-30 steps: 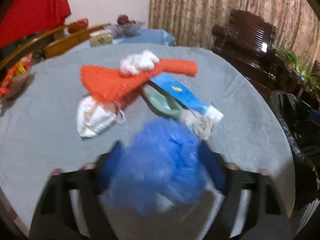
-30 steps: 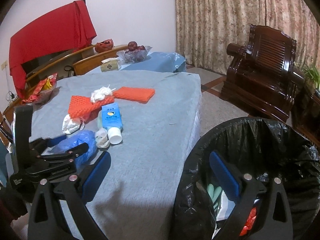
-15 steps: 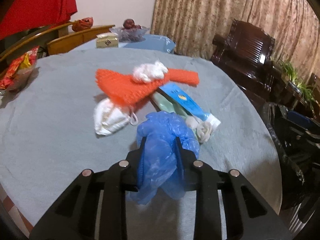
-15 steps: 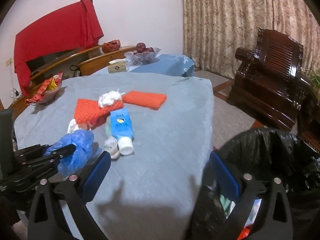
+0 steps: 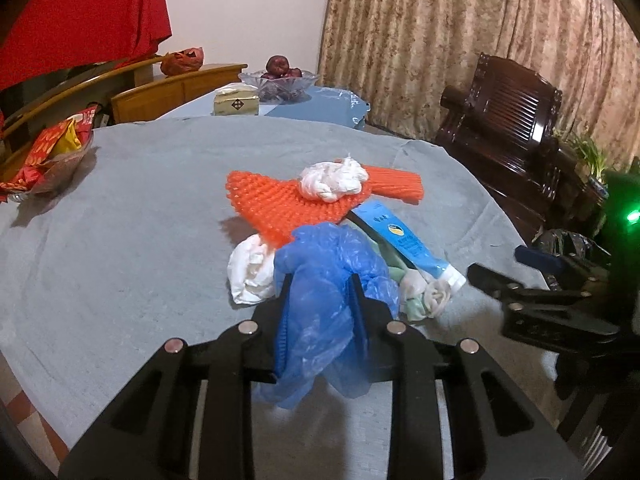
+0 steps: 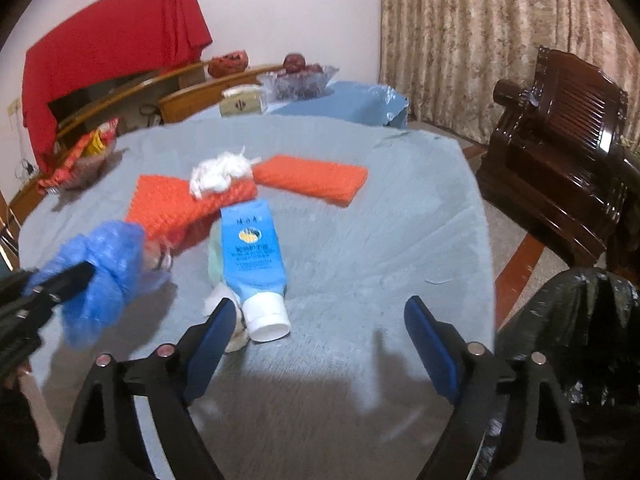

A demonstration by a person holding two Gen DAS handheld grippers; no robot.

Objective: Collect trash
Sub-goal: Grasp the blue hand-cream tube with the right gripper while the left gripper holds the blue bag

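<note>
Trash, held: blue plastic bag point(image 5: 324, 292), crumpled, clamped between the pads of the left gripper point(image 5: 320, 312) at the near edge of the table; its loose end hangs below the fingers.
Left gripper jaws: pressed together on the bag, nearly closed.
Right gripper point(image 6: 320, 340): near right of the table; jaws wide apart and closing, nothing between them but bare cloth; the tube cap lies just beyond the left fingertip point(image 6: 224, 316).
Bin: black trash bag point(image 6: 576, 320) at the near right, off the table's edge, beside the right gripper.
Table: round, covered with a grey cloth point(image 5: 120, 240).
Trash, near pile: white crumpled mask or tissue point(image 5: 250, 276) just left of the held bag; a small white wad point(image 5: 434, 296) and a pale green piece point(image 5: 414, 306) just right of it, touching the tube's cap end.
Tube: blue tube with a white cap point(image 6: 254, 258), lying flat, cap toward the near side, its far end tucked against the orange netting.
Trash, middle: orange foam netting point(image 5: 276, 204), one broad piece with a second strip point(image 6: 312, 178) reaching to the right; a white tissue ball point(image 5: 334, 180) sits on top where the two meet.
Far left: dish of red and yellow wrappers point(image 5: 48, 156) on the cloth's edge.
Far: second table with a blue cover point(image 5: 316, 104), carrying a tissue box point(image 5: 236, 104) and a glass bowl of dark red fruit point(image 5: 280, 80).
Far right: dark wooden armchair point(image 5: 508, 120), patterned curtain point(image 5: 460, 28) behind it.
Far left wall: red cloth point(image 5: 84, 16) draped over furniture.
</note>
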